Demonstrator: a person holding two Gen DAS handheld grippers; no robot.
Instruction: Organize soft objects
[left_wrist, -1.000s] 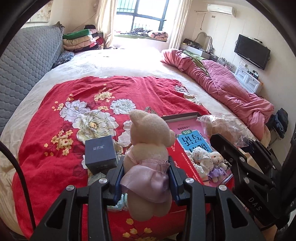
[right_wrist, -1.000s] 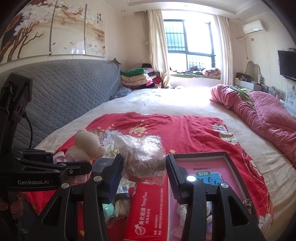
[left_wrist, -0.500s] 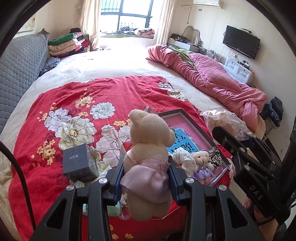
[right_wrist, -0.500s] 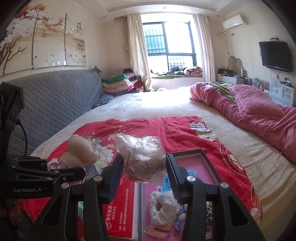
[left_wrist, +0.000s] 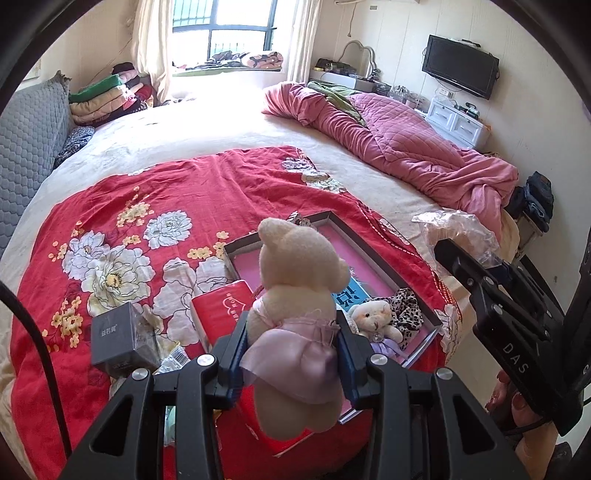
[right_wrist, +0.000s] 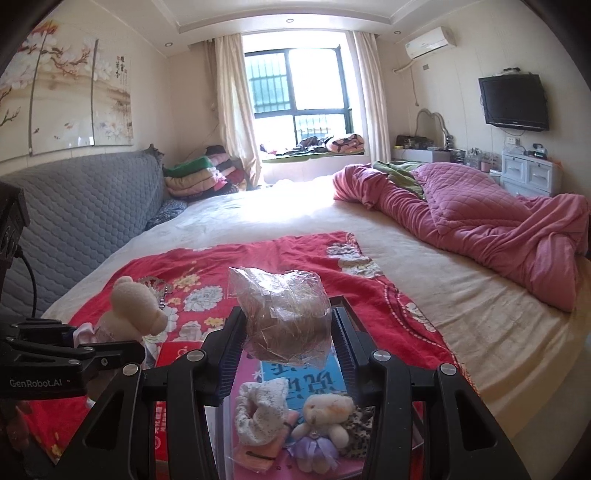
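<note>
My left gripper (left_wrist: 290, 341) is shut on a cream teddy bear in a pink dress (left_wrist: 299, 295), held upright above the red floral blanket (left_wrist: 155, 206). My right gripper (right_wrist: 288, 332) is shut on a brown soft thing in a clear plastic bag (right_wrist: 284, 317). Below both lies a shallow box with a pink inside (left_wrist: 373, 254). In it are a small bear in a purple dress (right_wrist: 321, 413), a leopard-print scrunchie (left_wrist: 406, 314), a white sock (right_wrist: 258, 410) and a blue booklet (right_wrist: 306, 376). The right gripper's bag (left_wrist: 454, 229) shows at the right of the left wrist view.
A red tissue pack (left_wrist: 225, 314) lies left of the box, with a dark grey carton (left_wrist: 118, 338) and crumpled wrappers further left. A pink quilt (left_wrist: 399, 147) is heaped along the bed's right side. A grey padded headboard (right_wrist: 81, 206) lines the left.
Both grippers have moved to the right over the bed, each keeping its load. The pink box and its soft things now sit under them; the grey carton has slid to the left of view.
</note>
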